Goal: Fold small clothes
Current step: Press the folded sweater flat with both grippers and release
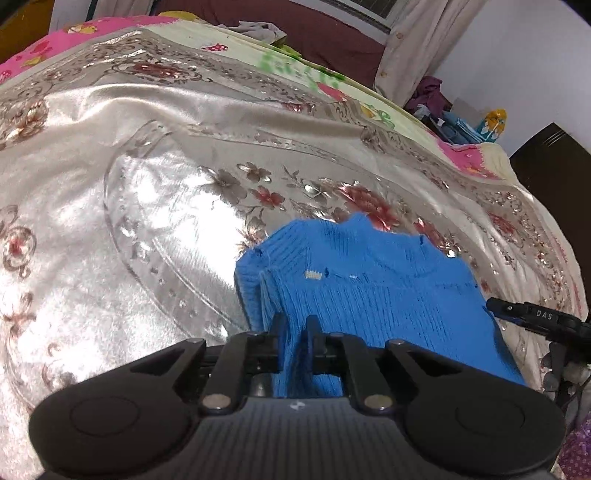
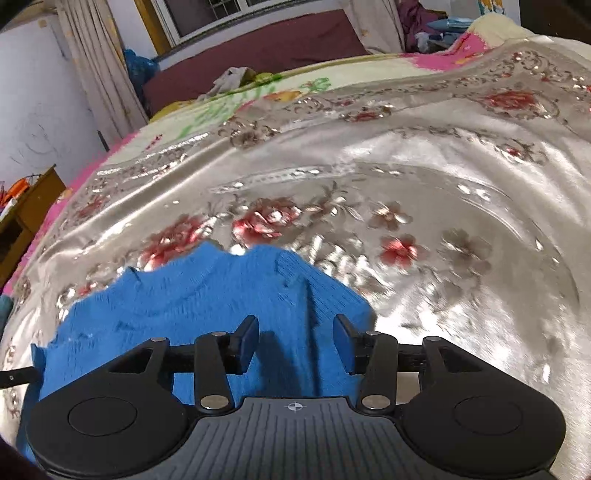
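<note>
A small blue knitted sweater [image 1: 369,291] lies on a shiny floral bedspread [image 1: 155,206], its collar pointing away from me. My left gripper [image 1: 295,325] is shut on a bunched fold at the sweater's left edge; blue knit fills the narrow gap between the fingers. In the right wrist view the same sweater [image 2: 192,306] spreads to the left. My right gripper [image 2: 295,332] stands open over its right edge, with the knit lying loose between the fingers and the pads not pressing it. The right gripper's tip [image 1: 532,317] shows at the sweater's far side in the left wrist view.
The bedspread [image 2: 424,177] covers a bed with a pink and cream cartoon sheet [image 1: 258,48] beyond it. A crumpled pale cloth [image 1: 258,29] lies at the far edge. Curtains [image 2: 96,66], a wooden side table [image 2: 29,210] and piled clutter [image 1: 450,110] ring the bed.
</note>
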